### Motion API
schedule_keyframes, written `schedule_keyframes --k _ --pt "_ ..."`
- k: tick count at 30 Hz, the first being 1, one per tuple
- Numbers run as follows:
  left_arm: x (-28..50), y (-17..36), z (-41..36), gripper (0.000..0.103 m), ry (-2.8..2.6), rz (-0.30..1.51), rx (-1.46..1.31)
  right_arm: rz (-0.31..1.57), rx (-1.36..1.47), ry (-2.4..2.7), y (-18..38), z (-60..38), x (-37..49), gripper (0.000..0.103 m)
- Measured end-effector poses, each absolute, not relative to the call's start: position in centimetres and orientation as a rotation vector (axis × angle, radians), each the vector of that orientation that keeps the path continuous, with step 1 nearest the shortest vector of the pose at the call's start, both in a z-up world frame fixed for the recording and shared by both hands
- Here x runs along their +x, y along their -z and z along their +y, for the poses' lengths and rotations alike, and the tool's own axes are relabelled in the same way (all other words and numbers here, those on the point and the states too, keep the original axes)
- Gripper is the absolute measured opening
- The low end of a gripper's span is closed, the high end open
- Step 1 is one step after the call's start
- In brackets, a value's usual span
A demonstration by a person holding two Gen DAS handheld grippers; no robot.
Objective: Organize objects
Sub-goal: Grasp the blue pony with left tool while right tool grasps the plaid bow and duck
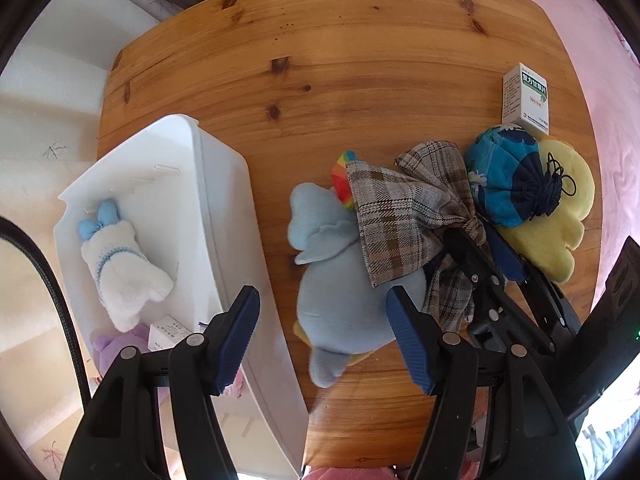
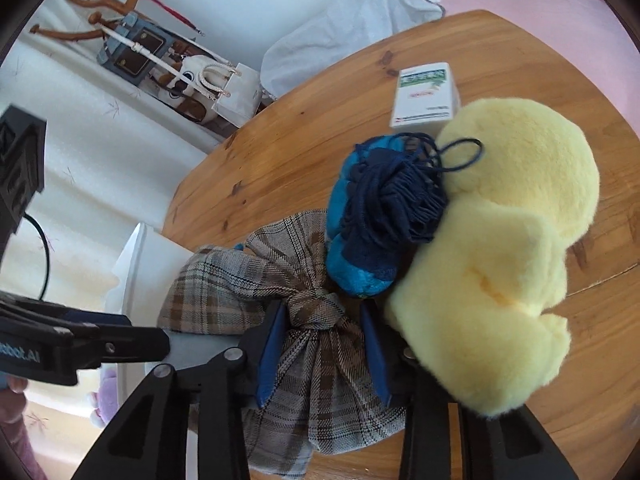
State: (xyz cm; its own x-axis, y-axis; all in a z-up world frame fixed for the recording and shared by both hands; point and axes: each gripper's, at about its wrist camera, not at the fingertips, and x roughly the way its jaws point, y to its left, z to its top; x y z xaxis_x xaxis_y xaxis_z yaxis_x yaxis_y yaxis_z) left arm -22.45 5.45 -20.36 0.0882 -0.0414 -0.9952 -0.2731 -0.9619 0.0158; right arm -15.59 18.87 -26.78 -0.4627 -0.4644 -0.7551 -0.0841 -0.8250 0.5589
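Note:
A plaid cloth bow point(image 1: 404, 216) point(image 2: 304, 320) lies over a light blue plush point(image 1: 344, 280) on the wooden table point(image 1: 320, 60). My right gripper point(image 2: 324, 316) point(image 1: 476, 240) is closed around the bow's knot. My left gripper point(image 1: 324, 296) is open and empty, above the gap between the white bin point(image 1: 216, 200) and the blue plush. A blue drawstring pouch point(image 1: 512, 176) point(image 2: 380, 216) rests against a yellow plush point(image 1: 560, 216) point(image 2: 508, 240). A white medicine box point(image 1: 526, 98) point(image 2: 424, 96) stands behind them.
The white bin holds a white knitted plush point(image 1: 120, 264), a purple plush point(image 1: 108, 348) and a small box point(image 1: 168, 332). A pink bedspread point(image 1: 600, 40) borders the table's right side. Bags point(image 2: 192, 76) and a white cover point(image 2: 352, 20) stand beyond the far edge.

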Motion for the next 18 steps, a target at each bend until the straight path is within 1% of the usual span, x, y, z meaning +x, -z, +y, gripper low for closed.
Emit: schedule_keyframes --k 6,10,18 --pt "-21.8 21.3 6.5 0.07 -1.962 0.329 -2.21 -0.71 1.468 2.392 26.2 19.7 -15.3 0.03" --pt "-21.6 21.8 7.3 0.071 -1.973 0.362 -2.22 -0.729 1.468 2.383 26.3 20.8 -15.0 0.029" --pt "-21.4 22.7 8.3 0.08 -2.009 0.469 -2.232 -0.746 1.481 2.367 26.2 21.9 -14.8 0.026"
